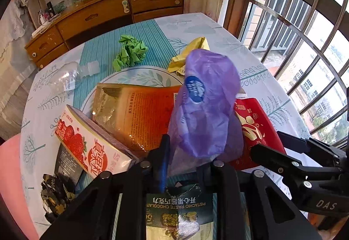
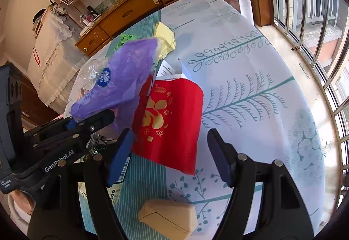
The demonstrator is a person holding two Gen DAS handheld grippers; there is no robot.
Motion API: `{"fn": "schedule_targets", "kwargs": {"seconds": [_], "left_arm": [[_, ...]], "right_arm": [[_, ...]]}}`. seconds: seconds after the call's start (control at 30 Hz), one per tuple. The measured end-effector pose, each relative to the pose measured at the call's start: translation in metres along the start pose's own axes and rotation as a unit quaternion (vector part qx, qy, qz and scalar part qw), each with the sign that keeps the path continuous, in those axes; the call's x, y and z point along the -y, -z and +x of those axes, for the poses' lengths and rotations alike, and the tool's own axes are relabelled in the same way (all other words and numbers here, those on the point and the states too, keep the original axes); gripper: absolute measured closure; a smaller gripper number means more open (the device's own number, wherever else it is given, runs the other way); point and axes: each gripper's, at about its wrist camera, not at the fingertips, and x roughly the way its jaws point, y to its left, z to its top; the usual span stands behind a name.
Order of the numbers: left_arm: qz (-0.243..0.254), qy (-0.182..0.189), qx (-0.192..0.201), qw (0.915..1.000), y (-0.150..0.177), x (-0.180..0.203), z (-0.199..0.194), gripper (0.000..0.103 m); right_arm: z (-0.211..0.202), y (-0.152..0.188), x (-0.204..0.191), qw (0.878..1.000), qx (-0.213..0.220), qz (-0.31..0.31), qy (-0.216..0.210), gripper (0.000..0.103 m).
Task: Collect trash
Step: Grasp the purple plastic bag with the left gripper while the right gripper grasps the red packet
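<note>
The left gripper has its jaws pinched on the lower end of the purple plastic bag, which stands up and away from them, lifted over the litter on the surface. The right gripper has its jaws spread with nothing between them. The red packet lies flat directly ahead of them, long axis roughly along the reach. The right gripper is judged nearer to it.

"PISTACHIO PASTE CHOCOLAT" upside down on green wrapper; "DAS" on right claw; "GenRobot.AI" on left claw.
</note>
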Motion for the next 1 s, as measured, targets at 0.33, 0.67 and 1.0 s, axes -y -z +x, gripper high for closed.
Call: {"fn": "schedule_targets", "kwargs": {"seconds": [0.33,0.67,1.0], "left_arm": [[-0.018,-0.002,0.039,0.9991,0.011,-0.014,-0.039,0.092],[-0.016,0.006,0.066,0.9977,0.027,-0.019,-0.087,0.092],[-0.013,0.0,0.089,0.9959,0.065,-0.026,-0.15,0.092]], "right_arm": [[0.013,0.001,-0.022,0.997,-0.003,-0.039,0.064,0.034],[-0.003,0.008,-0.033,0.993,0.032,-0.06,0.094,0.059],[-0.05,0.018,-0.053,0.994,0.071,-0.063,0.047,0.082]]}}
